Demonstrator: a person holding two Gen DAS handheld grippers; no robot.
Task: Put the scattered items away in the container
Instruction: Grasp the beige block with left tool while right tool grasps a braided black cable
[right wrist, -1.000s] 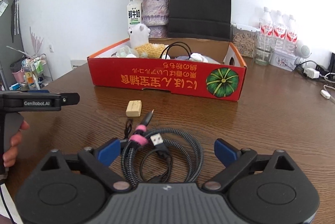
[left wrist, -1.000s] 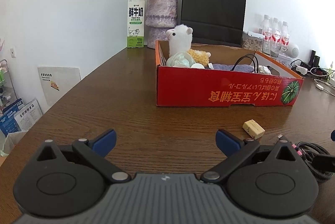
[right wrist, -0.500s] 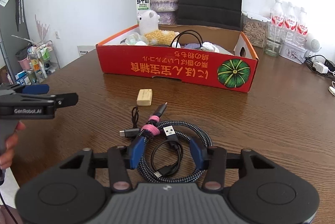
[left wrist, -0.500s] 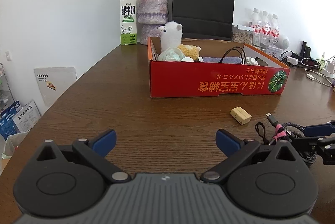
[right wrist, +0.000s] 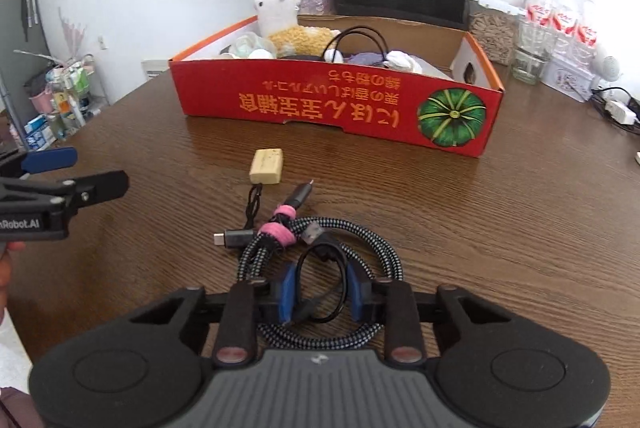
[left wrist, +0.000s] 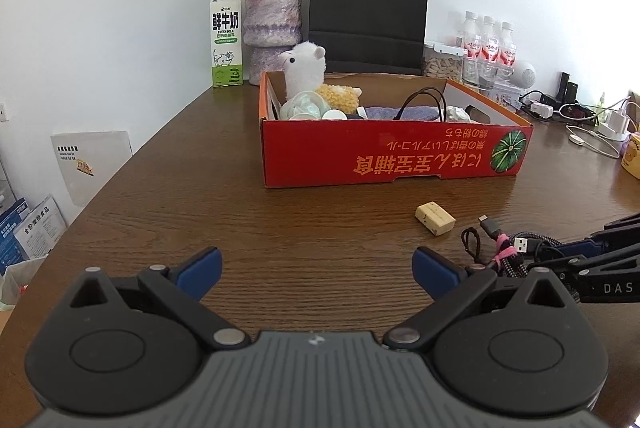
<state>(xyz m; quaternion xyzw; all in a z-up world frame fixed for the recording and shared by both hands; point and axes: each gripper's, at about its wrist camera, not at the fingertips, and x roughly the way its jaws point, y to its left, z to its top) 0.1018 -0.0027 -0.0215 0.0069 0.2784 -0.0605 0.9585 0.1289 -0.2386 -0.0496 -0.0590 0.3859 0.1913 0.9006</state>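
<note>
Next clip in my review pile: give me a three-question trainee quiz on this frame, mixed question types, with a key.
1. True or false: the left gripper is clamped on the cream block.
2. Multiple choice: what sits between the fingers of the right gripper? A) the white plush alpaca B) the coiled braided cable C) the milk carton
3. Fill in: the cream block lies on the table, between the cable and the ____ .

Key:
1. False: its jaws are wide apart over bare wood.
2. B: the jaws have narrowed onto the coil.
3. The red box.
</note>
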